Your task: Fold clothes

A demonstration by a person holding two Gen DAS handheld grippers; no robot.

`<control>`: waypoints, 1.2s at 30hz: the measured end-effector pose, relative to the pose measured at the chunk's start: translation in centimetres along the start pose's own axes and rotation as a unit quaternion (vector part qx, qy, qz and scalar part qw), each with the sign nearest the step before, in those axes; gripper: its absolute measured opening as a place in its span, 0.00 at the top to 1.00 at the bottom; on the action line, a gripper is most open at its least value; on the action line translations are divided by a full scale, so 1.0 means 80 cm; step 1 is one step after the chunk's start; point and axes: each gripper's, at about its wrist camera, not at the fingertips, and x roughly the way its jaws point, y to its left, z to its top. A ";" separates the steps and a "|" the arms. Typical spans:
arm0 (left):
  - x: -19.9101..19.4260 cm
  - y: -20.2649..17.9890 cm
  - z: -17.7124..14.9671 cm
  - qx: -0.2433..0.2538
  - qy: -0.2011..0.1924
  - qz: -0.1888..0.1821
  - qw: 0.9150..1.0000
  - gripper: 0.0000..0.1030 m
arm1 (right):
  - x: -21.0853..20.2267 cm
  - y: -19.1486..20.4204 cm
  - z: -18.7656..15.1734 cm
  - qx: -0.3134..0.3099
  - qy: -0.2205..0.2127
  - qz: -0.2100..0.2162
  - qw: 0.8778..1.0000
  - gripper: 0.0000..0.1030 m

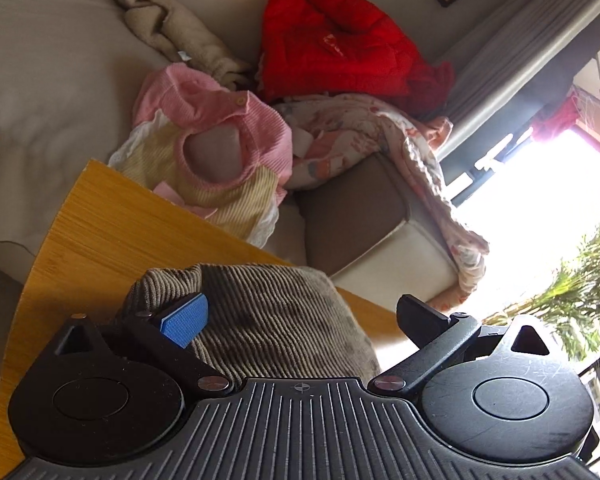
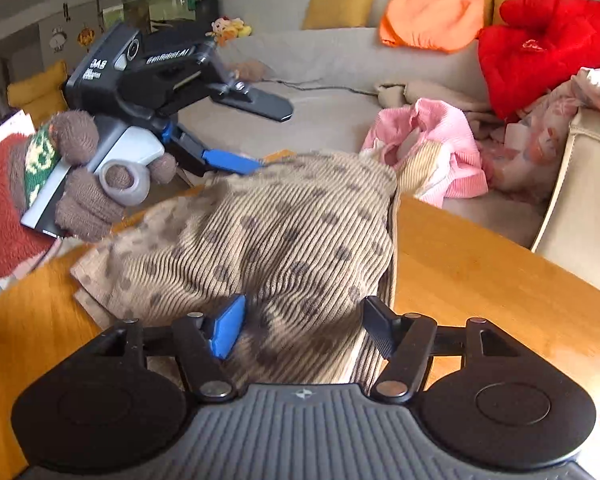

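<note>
Corduroy garment (image 2: 268, 248), tan with darker spots, is lying in a loose heap on the wooden table (image 2: 480, 280), its far end reaching toward the table's edge where the sofa (image 1: 52, 80) begins. Both tools are working at it. The right gripper (image 2: 300, 328) is sitting low over the near end of the cloth with its jaws standing apart; fabric is lying between them, but the pads are not pressing on it that I can see. The left gripper (image 2: 256, 140), carried by a hand in a brown knitted glove (image 2: 88, 184), is hovering at the far end of the garment with its jaws spread wide, one finger near the cloth and the other raised well clear. From its own camera the same spread shows, with the corduroy bunched under and between the fingers and not pinched.

I am judging this to be the start of a fold: the piece is still rumpled and nothing is laid flat yet. The next move is likely calling for each tool to close on an edge or corner and draw the cloth out smooth before doubling it over.

More clothes are waiting on the sofa: a pink and yellow top (image 1: 216, 148), a red jacket (image 1: 340, 48), a floral piece (image 1: 380, 136).
</note>
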 end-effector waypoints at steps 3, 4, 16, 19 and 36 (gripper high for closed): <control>-0.013 0.002 0.003 -0.015 -0.017 -0.026 0.999 0.00 | -0.009 -0.023 0.026 0.034 -0.037 -0.018 0.999 0.15; -0.017 0.003 0.004 -0.020 -0.022 -0.035 0.999 0.00 | -0.006 -0.032 0.037 0.047 -0.048 -0.030 0.997 0.15; 0.012 0.030 -0.007 -0.060 -0.002 -0.025 0.998 0.00 | 0.118 -0.075 0.089 0.027 -0.001 -0.145 0.989 0.01; -0.019 0.002 -0.020 -0.010 -0.029 -0.008 1.000 0.00 | 0.082 -0.065 0.077 0.022 -0.025 -0.141 0.989 0.02; -0.139 -0.173 -0.313 0.147 -0.141 0.308 0.929 0.00 | -0.117 0.058 -0.111 0.105 -0.073 -0.097 0.987 0.00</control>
